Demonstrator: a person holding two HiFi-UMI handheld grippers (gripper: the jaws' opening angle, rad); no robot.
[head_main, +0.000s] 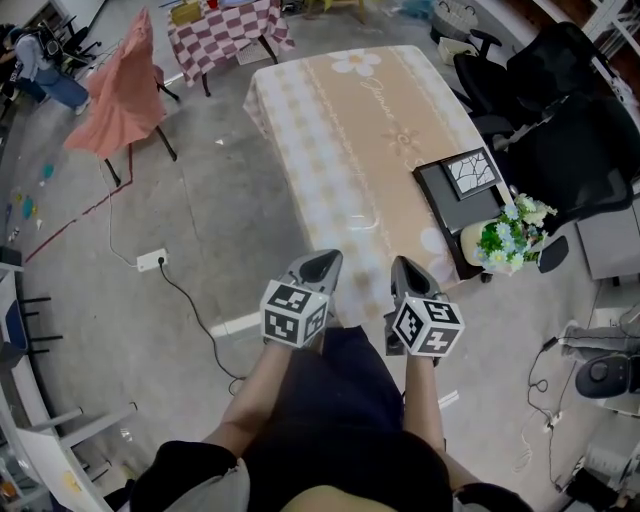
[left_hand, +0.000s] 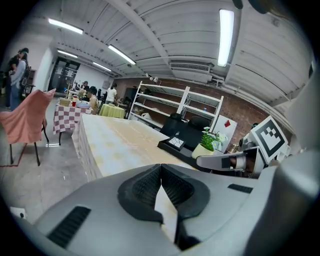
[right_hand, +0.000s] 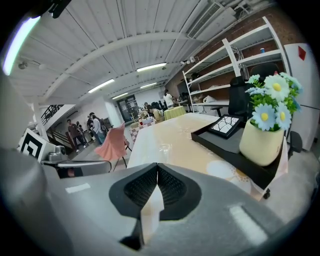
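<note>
My left gripper (head_main: 327, 261) and right gripper (head_main: 402, 265) hang side by side in front of me, just short of the near end of a long table (head_main: 340, 130) with a beige flowered cloth. Both are shut with nothing between the jaws. In the left gripper view the pads (left_hand: 150, 187) meet at the tip; the right gripper view shows the same for its pads (right_hand: 170, 187). Nearest the right gripper, at the table's right edge, a black tray (head_main: 452, 205) carries a crackle-patterned square (head_main: 472, 172) and a cream pot of white and blue flowers (head_main: 505, 238).
Left of the table is bare concrete floor with a power strip (head_main: 152, 260) and its cable. A chair draped in pink cloth (head_main: 120, 90) and a checkered-cloth table (head_main: 225, 30) stand farther back. Black office chairs (head_main: 560, 110) crowd the table's right side. People stand far off.
</note>
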